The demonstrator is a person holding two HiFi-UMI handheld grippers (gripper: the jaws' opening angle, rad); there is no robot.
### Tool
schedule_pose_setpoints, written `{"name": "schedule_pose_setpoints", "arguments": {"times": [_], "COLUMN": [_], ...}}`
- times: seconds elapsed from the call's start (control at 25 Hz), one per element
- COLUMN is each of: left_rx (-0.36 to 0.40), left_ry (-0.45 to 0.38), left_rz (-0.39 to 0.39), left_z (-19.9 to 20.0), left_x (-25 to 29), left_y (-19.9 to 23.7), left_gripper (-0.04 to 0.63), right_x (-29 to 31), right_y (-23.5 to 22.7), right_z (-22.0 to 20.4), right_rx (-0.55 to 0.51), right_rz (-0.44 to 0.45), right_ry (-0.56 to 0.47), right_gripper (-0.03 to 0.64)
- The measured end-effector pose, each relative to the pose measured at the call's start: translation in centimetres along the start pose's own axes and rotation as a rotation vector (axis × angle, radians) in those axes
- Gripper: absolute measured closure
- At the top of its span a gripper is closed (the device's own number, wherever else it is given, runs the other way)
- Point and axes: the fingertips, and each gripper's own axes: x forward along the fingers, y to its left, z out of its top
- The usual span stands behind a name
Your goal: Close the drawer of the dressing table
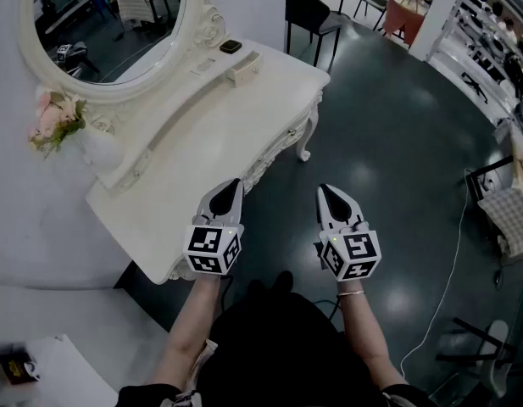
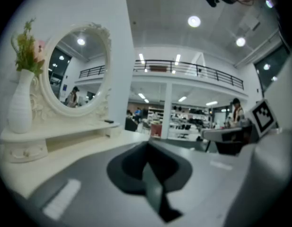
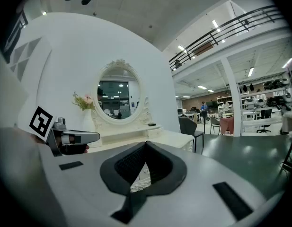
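Head view: the 2 grippers are held side by side, apart from each other. The left gripper (image 1: pixel 233 184) hangs over the front edge of the white table (image 1: pixel 227 117), and the right gripper (image 1: pixel 324 190) is over the dark floor (image 1: pixel 397 142). The drawer (image 1: pixel 278 155) lies in the table's carved front, just ahead of the left gripper, and looks pushed in.

Left gripper view: its fingers (image 2: pixel 129 167) are closed tip to tip on nothing, above the tabletop.

Right gripper view: its fingers (image 3: pixel 127 163) are also closed and empty, with the table's carved edge showing behind them.
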Motion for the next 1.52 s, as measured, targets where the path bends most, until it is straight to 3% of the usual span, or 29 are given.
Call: {"name": "schedule_pose_setpoints", "arguments": {"times": [0.92, 1.04, 1.52], "left_rx": [0.021, 0.024, 0.027], "left_ry": [0.008, 0.015, 0.038], "left_rz": [0.008, 0.009, 0.025], "left_z": [0.0, -0.3, -0.3], "left_x": [2.0, 2.4, 6.2], "left_y": [-4.2, -4.7, -3.5], "left_gripper": [0.592, 0.592, 0.592], "right_x": [0.0, 0.3, 3.3], "right_y": [-2.5, -2.9, -4.7], "right_z": [0.0, -0.3, -1.1], "right_rx": [0.012, 0.017, 0.043], "right_rz": [0.080, 0.087, 0.116], "right_ry": [0.007, 0.019, 0.056], "right_gripper": [0.608, 0.531, 0.492]}}
